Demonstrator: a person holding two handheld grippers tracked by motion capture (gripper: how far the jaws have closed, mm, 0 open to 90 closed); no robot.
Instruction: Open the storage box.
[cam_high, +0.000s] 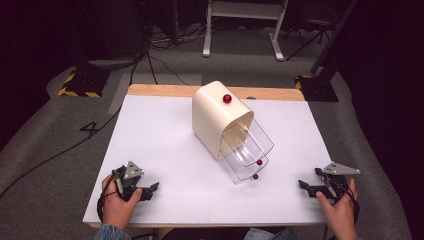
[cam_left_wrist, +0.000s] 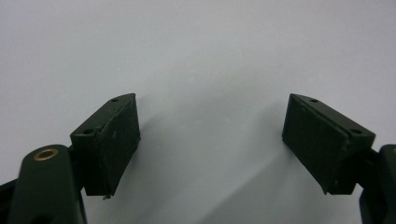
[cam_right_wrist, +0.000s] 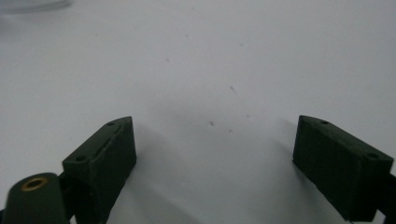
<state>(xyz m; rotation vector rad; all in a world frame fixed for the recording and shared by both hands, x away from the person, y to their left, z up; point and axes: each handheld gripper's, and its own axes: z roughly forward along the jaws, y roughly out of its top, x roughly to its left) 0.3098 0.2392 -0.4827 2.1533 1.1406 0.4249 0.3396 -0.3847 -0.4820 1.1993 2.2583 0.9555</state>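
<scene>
Cream plastic drawer unit (cam_high: 216, 116) sits mid-table nearer the far edge, both clear drawers (cam_high: 248, 150) pulled out toward the near right, red knobs (cam_high: 257, 169) on their fronts. I have the left gripper (cam_high: 154, 188) at the near-left corner and the right gripper (cam_high: 303, 185) at the near-right corner. Both rest on the white table (cam_high: 165, 145) with jaws spread wide, nothing between them, well apart from the unit.

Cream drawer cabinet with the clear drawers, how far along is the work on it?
Both clear plastic drawers of the cream drawer cabinet already stand pulled out. Nothing is in hand: the left gripper and right gripper rest open near the white table's front edge. Any further handling remains.
</scene>
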